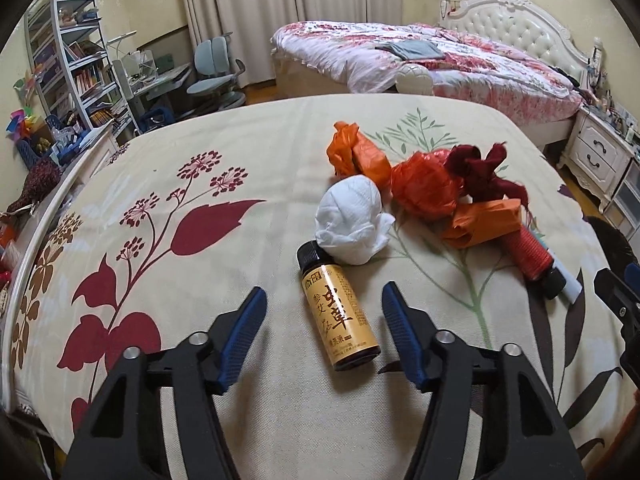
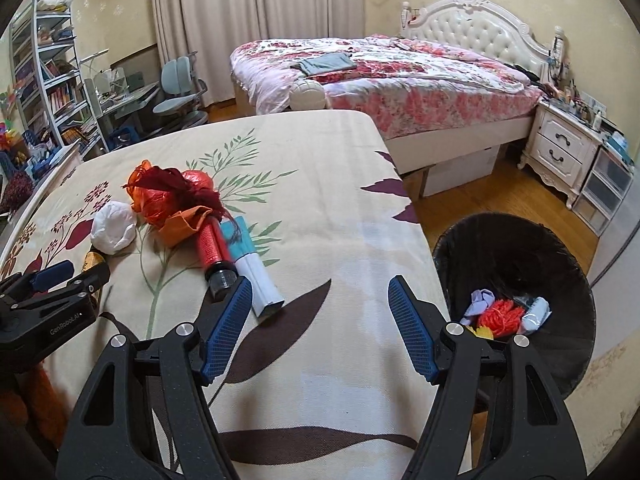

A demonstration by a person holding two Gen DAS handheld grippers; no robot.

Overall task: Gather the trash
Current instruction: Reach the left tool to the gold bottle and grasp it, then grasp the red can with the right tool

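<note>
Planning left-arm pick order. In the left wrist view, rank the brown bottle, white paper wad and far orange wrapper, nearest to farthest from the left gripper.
From the left gripper:
1. Brown bottle, lying between the open fingers.
2. White paper wad, just beyond the bottle's cap.
3. Far orange wrapper, behind the wad, toward the cloth's far edge.

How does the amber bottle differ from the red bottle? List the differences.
The amber bottle lies alone between the left gripper's open fingers; the red bottle lies beside a white tube, half under orange paper. The amber one has a yellow printed label, the red one a ribbed red wrap. Both lie flat with black caps.
</note>
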